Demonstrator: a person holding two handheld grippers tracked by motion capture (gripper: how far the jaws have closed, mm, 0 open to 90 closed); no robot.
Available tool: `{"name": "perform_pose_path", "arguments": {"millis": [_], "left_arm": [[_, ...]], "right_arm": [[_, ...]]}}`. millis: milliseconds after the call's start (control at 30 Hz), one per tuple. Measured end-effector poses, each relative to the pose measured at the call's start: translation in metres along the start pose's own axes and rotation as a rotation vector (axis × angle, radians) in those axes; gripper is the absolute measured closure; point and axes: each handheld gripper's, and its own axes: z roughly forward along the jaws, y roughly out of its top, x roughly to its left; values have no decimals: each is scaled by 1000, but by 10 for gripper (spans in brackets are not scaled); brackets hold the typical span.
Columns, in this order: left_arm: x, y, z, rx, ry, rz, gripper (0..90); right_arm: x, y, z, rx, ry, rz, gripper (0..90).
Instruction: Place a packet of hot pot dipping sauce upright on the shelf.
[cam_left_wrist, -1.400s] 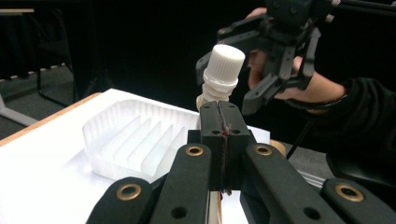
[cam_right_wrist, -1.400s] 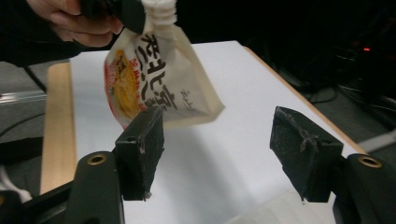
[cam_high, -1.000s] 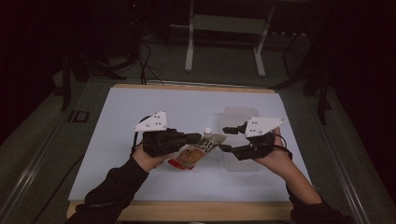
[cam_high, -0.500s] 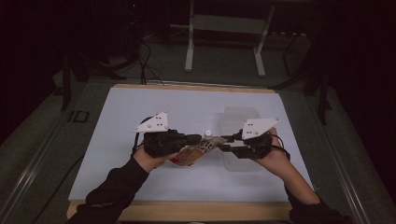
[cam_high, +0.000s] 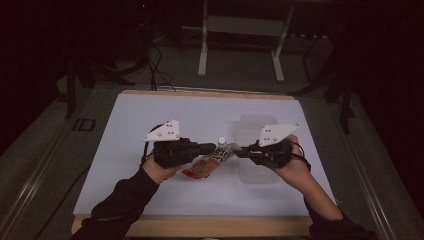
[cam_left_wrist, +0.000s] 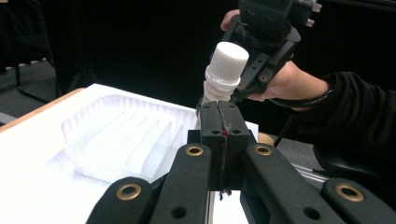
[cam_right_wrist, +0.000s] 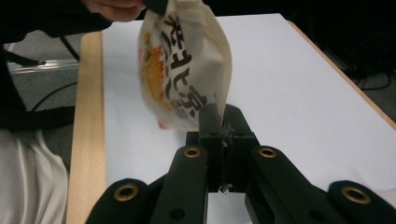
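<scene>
A spouted pouch with red-orange print and a white screw cap hangs above the table between both grippers. My left gripper is shut on the pouch's edge just below the cap, and a red sliver shows between its jaws. From the opposite side, my right gripper has just been closing its jaws. They now pinch the pouch's side seam, with the printed pouch body bulging beyond them.
A clear ribbed plastic tray lies on the white table top beneath and behind my right hand, also seen as the tray. The wooden table edge runs near the person's body. Stands and cables sit on the floor beyond.
The right gripper's jaws went from apart to closed on the pouch's edge. Both hands stayed where they were, with the left grip unchanged.
</scene>
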Motion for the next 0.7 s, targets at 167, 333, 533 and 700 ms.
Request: {"name": "perform_pose_path", "arguments": {"millis": [167, 333, 533, 700], "left_arm": [[2, -1, -1, -12, 0, -6, 900], [4, -1, -4, -31, 3, -12, 900], [8, -5, -6, -68, 13, -15, 900], [9, -4, -5, -70, 24, -21, 900]], "right_arm": [[2, 6, -3, 10, -37, -20, 893], [0, 12, -6, 11, -24, 3, 896], [4, 25, -11, 38, -61, 19, 899], [5, 34, -13, 74, -84, 33, 900]]}}
